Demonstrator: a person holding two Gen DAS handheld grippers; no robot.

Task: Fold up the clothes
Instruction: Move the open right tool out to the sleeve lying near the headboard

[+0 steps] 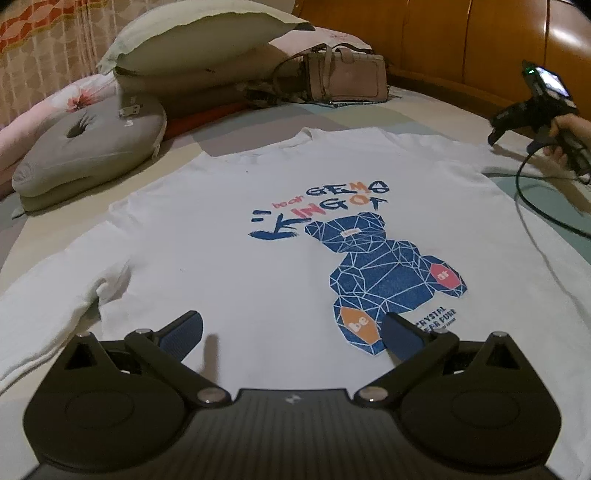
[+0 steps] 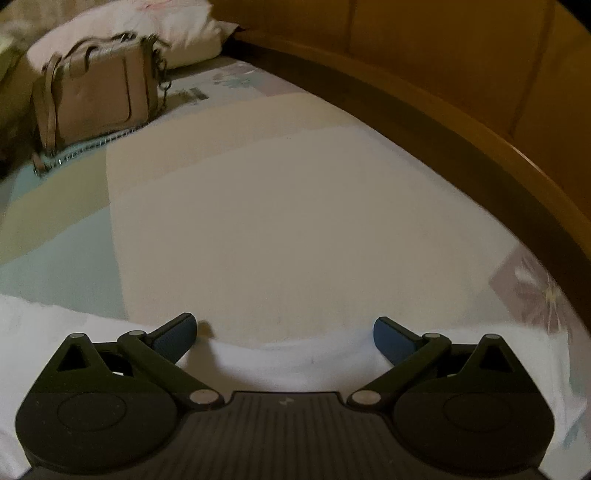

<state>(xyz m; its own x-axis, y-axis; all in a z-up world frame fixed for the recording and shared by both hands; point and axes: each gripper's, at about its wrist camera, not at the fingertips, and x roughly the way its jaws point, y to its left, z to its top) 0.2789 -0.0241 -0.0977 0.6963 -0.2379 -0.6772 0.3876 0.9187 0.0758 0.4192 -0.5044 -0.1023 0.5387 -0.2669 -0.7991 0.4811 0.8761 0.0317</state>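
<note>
A bed (image 1: 424, 110) with a pastel patchwork sheet fills both views, bounded on the far and right sides by a glossy orange-brown wooden headboard (image 1: 461, 44). Spread flat on the bed, front up, lies a white long-sleeved shirt with a blue geometric bear print (image 1: 258, 236), its collar at the far end and its sleeves running out to left and right.

The left gripper (image 1: 291, 334) is wide open and holds nothing. Its blue-padded fingers (image 1: 183, 334) hover over the near part of the shirt, the right one just in front of the bear's orange foot patch; whether they touch the cloth cannot be told.

The right gripper (image 2: 284, 338) is also spread wide and empty, poised above a white edge of the shirt (image 2: 288, 365) with bare sheet beyond it.

The left wrist view alone shows the print, and the right gripper (image 1: 496, 131) from outside, at the far right near the shirt's shoulder, held by a hand (image 1: 569, 133) with a black cable (image 1: 524, 192) trailing across the sleeve. It also shows a grey round cushion (image 1: 88, 147) at the far left and a pale green pillow (image 1: 195, 33) behind it. A beige leather handbag with a chain strap (image 2: 96, 92) stands at the far end of the bed, seen in both views, blurred in the right one.
</note>
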